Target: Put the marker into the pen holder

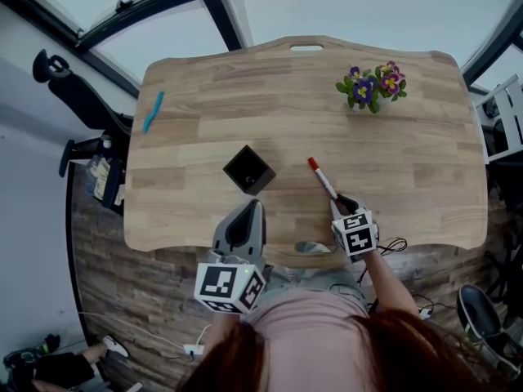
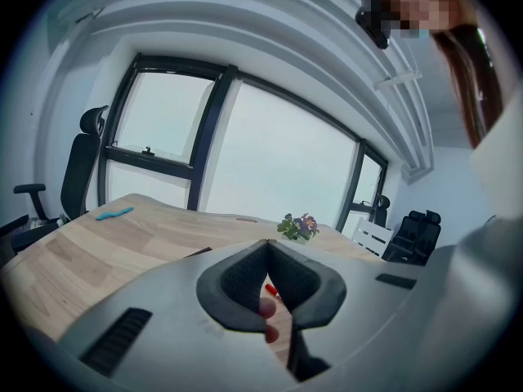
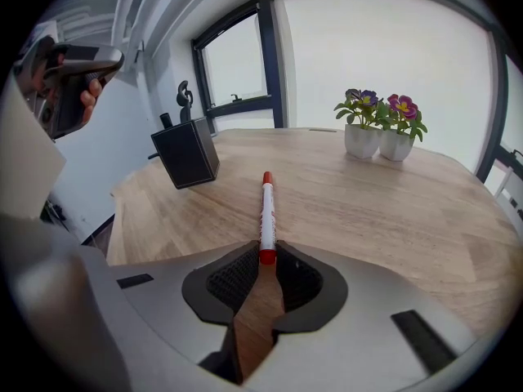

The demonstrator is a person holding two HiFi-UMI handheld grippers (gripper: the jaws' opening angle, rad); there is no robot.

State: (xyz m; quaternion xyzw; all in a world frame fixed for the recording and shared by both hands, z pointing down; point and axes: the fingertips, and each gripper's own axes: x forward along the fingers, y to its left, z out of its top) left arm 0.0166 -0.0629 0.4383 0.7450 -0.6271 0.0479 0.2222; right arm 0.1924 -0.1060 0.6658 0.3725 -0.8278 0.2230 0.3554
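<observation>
Pale wooden desk (image 1: 409,137) under big windows carries the marker (image 1: 322,178) at frame centre, its near end pinched between the jaws of the right gripper (image 1: 343,205), apparently ready for lifting toward the black pen holder (image 1: 249,170) just left, while the left gripper (image 1: 253,207) idles closed and empty below it.

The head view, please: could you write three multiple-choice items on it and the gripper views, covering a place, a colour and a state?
1. The holder stands: A) left of the marker B) in a drawer C) on a shelf.
2. The marker's cap is: A) green B) red C) black.
3. The left gripper has its fingers: A) wide apart B) on the holder C) together.
Answers: 1 A, it sits on the desk, left of the marker; 2 B, the far end shows red; 3 C, the tips meet with nothing between.
</observation>
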